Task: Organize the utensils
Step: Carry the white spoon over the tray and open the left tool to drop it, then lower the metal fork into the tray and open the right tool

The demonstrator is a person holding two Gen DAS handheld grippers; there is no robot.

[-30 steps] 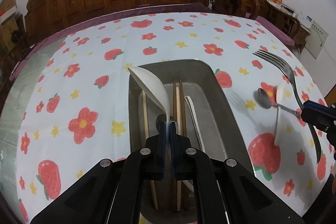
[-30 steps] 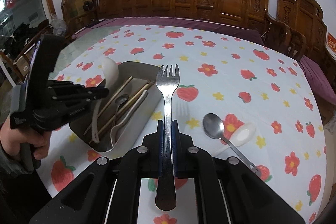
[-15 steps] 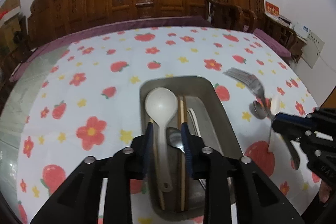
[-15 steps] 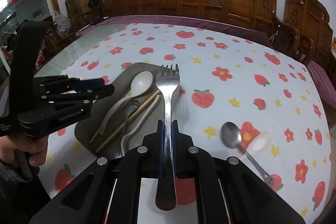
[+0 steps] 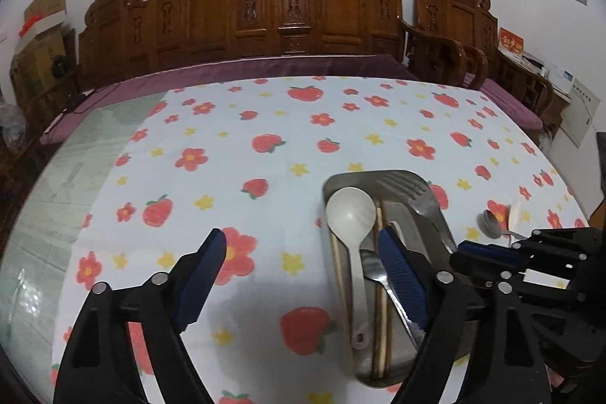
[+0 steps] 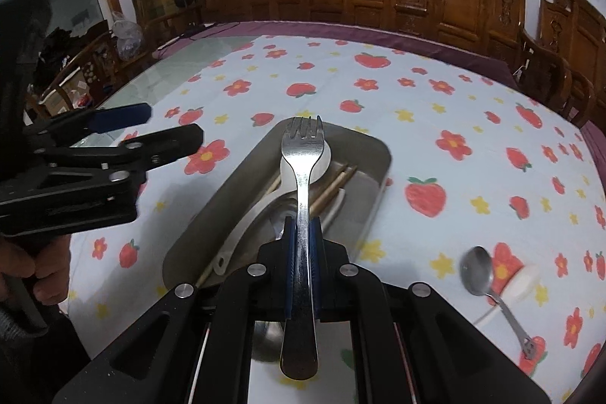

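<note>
Fork: my right gripper [image 6: 302,265] is clamped tight on the fork [image 6: 302,177] at mid-handle; tines point to 12 o'clock, handle butt to 6.
Tray: the metal tray [image 6: 373,146] lies directly under the fork, its long axis running from about 7 to 1 o'clock in the right wrist view, so the fork sits slightly skewed to it.
Contents: the white ladle [image 5: 350,214], chopsticks [image 5: 380,336] and a steel spoon [image 5: 373,265] already lie lengthwise inside.
Left side: my left gripper [image 5: 303,275] is spread wide and holds nothing; it hangs over the cloth at the tray's 9 o'clock side.
Leftovers: a small spoon [image 6: 478,269] and a white spoon [image 6: 519,284] wait on the tablecloth [image 6: 416,93] at 4 o'clock, nearer my right hand.
Next, I judge: twist slightly clockwise, lower, release.
</note>
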